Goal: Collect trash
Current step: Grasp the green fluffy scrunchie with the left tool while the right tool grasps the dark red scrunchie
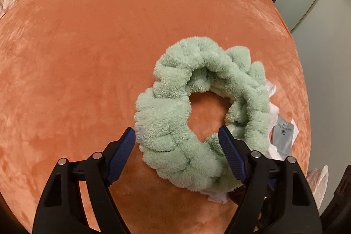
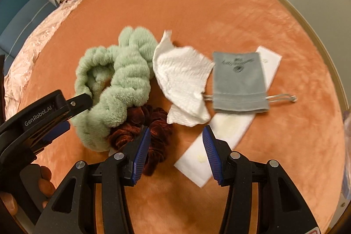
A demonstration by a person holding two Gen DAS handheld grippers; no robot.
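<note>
The crumpled white tissue (image 2: pixel 182 80) lay just beyond the right gripper (image 2: pixel 176 155) — its jaws apart, empty — right of the green headband (image 2: pixel 114 84); the left gripper (image 1: pixel 177 155) straddled that headband, unclamped.

Warm indoor light, even, moderately bright in both views. Soft shadows only, close under the green fluffy headband (image 1: pixel 197 106) on the orange bed cover (image 1: pixel 87 58). Strong fisheye bending: the bed's edges curve, corners of both views black. Left wrist view sharp. Right wrist view motion-blurred: white tissue (image 2: pixel 182 78) and grey pouch (image 2: pixel 239 82) smeared, print unreadable.
</note>
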